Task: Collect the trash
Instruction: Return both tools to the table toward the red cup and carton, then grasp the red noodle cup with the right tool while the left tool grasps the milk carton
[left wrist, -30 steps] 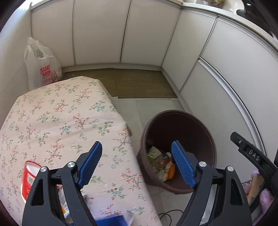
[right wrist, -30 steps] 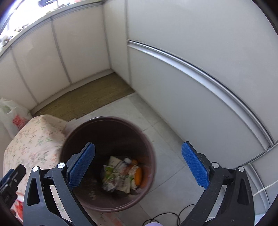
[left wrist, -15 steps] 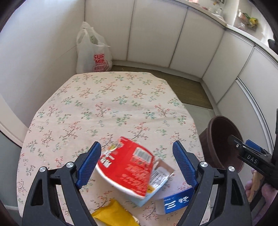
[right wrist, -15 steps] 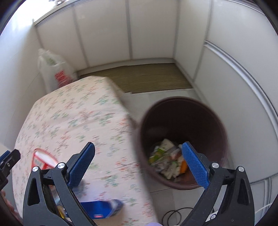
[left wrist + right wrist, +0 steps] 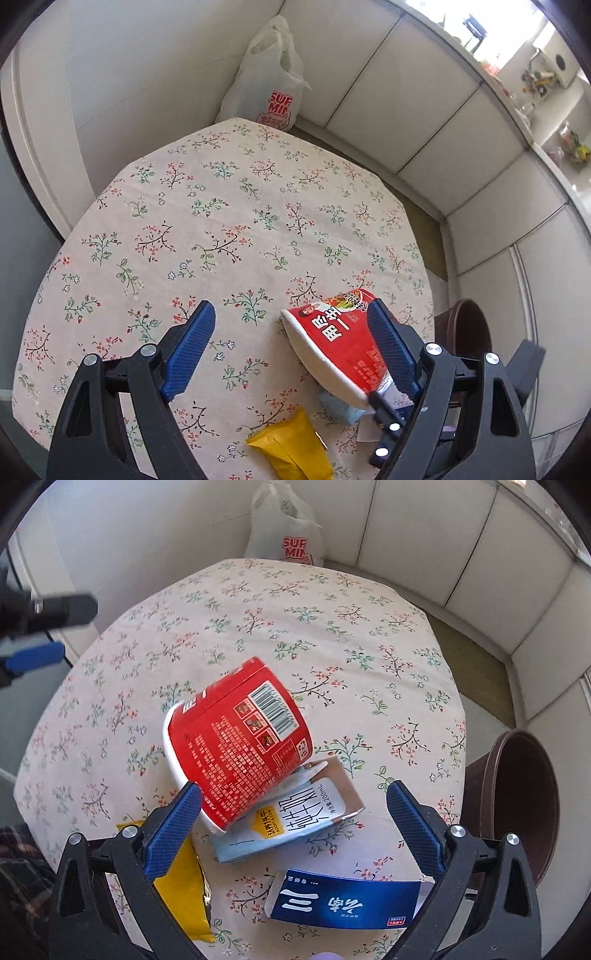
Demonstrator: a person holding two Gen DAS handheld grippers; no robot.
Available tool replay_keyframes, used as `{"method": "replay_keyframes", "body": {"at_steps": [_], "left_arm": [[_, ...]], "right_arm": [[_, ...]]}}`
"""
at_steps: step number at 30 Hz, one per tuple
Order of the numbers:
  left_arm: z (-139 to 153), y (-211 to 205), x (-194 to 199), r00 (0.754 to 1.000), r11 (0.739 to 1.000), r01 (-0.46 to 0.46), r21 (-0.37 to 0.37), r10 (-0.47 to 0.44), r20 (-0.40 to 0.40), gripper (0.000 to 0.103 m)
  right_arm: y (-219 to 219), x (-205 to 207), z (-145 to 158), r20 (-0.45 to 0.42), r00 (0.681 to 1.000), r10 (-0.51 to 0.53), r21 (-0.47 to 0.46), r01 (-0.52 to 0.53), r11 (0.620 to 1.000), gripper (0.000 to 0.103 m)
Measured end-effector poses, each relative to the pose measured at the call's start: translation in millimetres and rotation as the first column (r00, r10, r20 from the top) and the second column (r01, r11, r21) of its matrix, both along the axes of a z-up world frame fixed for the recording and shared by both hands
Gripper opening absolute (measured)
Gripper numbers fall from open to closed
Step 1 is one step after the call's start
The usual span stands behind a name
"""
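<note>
A red instant-noodle cup [image 5: 240, 738] lies on its side on the floral tablecloth [image 5: 332, 602], resting on a flattened milk carton [image 5: 295, 819]. A blue box [image 5: 343, 901] and a yellow wrapper [image 5: 184, 901] lie nearer to me. My right gripper [image 5: 291, 830] is open and empty above the carton. My left gripper [image 5: 291, 347] is open and empty; the red cup [image 5: 332, 347] sits by its right finger and the yellow wrapper [image 5: 295, 450] below. The brown trash bin [image 5: 517, 805] stands right of the table.
A white plastic shopping bag [image 5: 269, 92] stands on the floor behind the table in the corner. White cabinet panels [image 5: 424, 110] run along the back and right. The bin [image 5: 465, 332] shows past the table's right edge in the left wrist view.
Both grippers have swung left from over the trash bin to above the table. The trash on the cloth has come into view. Both stay open and empty.
</note>
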State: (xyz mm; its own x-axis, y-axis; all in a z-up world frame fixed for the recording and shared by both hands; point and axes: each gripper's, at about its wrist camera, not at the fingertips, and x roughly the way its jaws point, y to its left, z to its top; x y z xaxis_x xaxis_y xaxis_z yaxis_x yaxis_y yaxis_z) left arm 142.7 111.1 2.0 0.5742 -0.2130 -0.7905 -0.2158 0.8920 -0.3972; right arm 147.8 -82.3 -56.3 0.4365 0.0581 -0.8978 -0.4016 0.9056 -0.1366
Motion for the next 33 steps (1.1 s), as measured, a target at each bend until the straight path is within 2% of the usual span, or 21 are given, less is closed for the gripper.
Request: {"method": "replay_keyframes", "body": {"at_steps": [4, 6, 11, 16, 18, 19, 22, 26, 30, 33], "left_arm": [[4.6, 3.9, -0.9, 1.000, 1.000, -0.001, -0.001, 0.001, 0.019, 0.082], [4.1, 5.9, -2.1, 1.000, 1.000, 0.006, -0.014, -0.006, 0.016, 0.082], [1.3, 18.4, -2.1, 1.000, 1.000, -0.006, -0.030, 0.006, 0.011, 0.082], [-8.2, 27.2, -1.2, 1.000, 0.999, -0.016, -0.034, 0.016, -0.014, 0.082], [-11.3, 29.1, -1.0, 1.000, 0.999, -0.015, -0.042, 0.014, -0.026, 0.082], [-12.3, 30.3, -1.2, 0.999, 0.999, -0.014, -0.048, 0.013, -0.029, 0.082], [-15.1, 36.5, -1.7, 0.999, 0.997, -0.026, -0.072, 0.023, -0.035, 0.082], [-15.5, 45.7, -3.2, 0.999, 0.996, -0.045, -0.081, 0.043, -0.034, 0.082], [-18.1, 50.4, -3.8, 0.998, 0.995, -0.045, -0.086, 0.042, -0.042, 0.082], [-20.5, 50.1, -3.2, 0.998, 0.996, -0.038, -0.087, 0.034, -0.053, 0.082]], "right_arm": [[16.6, -3.6, -18.8, -0.004, 1.000, 0.012, -0.066, -0.012, 0.998, 0.096], [20.1, -7.0, -21.5, -0.016, 1.000, 0.024, -0.056, -0.024, 0.998, 0.096], [24.7, -10.2, -9.2, 0.013, 1.000, 0.012, 0.045, -0.013, 0.999, 0.096], [6.1, 27.5, -10.4, -0.077, 0.992, -0.100, 0.203, 0.114, 0.973, 0.096], [14.0, 31.9, -8.9, -0.053, 0.997, -0.054, 0.224, 0.065, 0.972, 0.096], [22.1, 31.2, -8.4, -0.036, 0.999, -0.007, 0.212, 0.015, 0.977, 0.096], [56.4, 21.1, -11.8, 0.000, 0.991, 0.132, 0.078, -0.131, 0.988, 0.096], [79.5, 20.1, -22.6, 0.066, 0.987, 0.144, -0.104, -0.136, 0.985, 0.096], [79.1, 30.0, -30.2, 0.024, 0.992, 0.124, -0.092, -0.121, 0.988, 0.096], [72.8, 36.8, -36.2, -0.026, 0.995, 0.098, -0.050, -0.099, 0.994, 0.096]]}}
